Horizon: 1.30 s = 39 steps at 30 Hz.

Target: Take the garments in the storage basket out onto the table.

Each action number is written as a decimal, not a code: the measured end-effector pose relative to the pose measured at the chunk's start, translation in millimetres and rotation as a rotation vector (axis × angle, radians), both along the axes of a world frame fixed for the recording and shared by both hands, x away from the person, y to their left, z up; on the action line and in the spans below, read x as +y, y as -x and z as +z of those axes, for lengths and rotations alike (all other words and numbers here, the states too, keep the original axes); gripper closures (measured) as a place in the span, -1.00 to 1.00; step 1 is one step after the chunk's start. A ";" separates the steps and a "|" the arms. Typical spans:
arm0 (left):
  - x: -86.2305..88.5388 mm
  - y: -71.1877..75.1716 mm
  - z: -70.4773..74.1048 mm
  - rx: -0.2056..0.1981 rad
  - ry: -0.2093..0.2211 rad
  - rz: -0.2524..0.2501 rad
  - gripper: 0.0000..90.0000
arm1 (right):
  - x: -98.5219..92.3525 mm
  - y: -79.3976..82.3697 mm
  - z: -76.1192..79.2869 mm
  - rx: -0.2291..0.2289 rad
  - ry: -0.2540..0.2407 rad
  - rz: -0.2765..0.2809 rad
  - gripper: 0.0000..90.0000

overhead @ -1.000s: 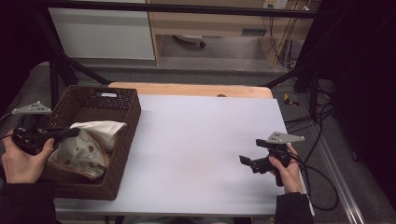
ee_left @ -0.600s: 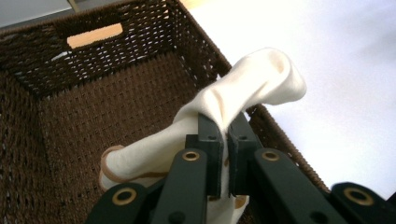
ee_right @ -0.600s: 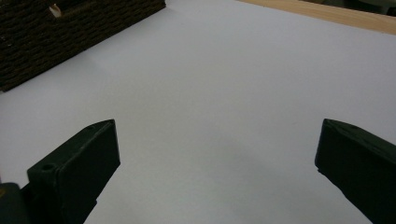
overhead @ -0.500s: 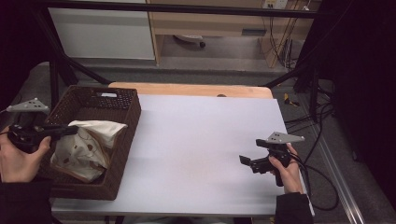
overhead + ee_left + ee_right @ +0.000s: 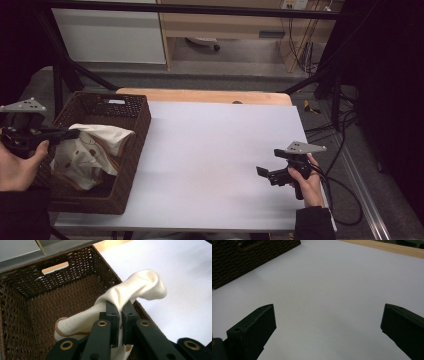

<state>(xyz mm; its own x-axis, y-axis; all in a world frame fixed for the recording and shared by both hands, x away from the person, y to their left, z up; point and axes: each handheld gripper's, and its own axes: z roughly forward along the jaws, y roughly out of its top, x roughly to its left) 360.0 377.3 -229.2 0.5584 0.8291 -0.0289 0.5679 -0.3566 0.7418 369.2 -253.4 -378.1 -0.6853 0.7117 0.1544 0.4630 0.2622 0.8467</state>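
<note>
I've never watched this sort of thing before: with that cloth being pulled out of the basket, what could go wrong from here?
The left gripper pinches just a fold of the cream cloth, so it might slip free. The cloth drapes over the basket's rim and could snag on the weave or drag the basket along. The right gripper waits open, far off, unable to steady anything.

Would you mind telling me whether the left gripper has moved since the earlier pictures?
Yes. In the high view the left gripper, shut on the cream cloth, has drawn back leftward, away from the basket's right wall.
</note>
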 end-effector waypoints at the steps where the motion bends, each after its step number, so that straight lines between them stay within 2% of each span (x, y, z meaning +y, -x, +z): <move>1: 0.1 0.0 1.2 -0.002 0.001 0.000 0.91 | 0.1 0.0 0.0 0.000 0.001 -0.001 -0.99; 12: -2.0 -1.2 15.8 -0.010 -0.005 -0.016 0.91 | 0.1 0.0 0.0 0.000 0.001 0.000 -0.99; 26: -5.1 -7.1 23.0 0.001 -0.009 -0.031 0.91 | -0.1 -0.1 0.0 0.000 0.000 0.001 -0.99; 35: -5.6 -9.3 37.0 -0.011 0.016 -0.049 0.91 | 0.1 0.0 0.0 0.001 0.000 0.000 -0.99; 39: -8.3 -10.4 41.7 -0.015 0.011 -0.054 0.91 | 0.4 0.0 -0.1 0.002 0.000 0.000 -0.99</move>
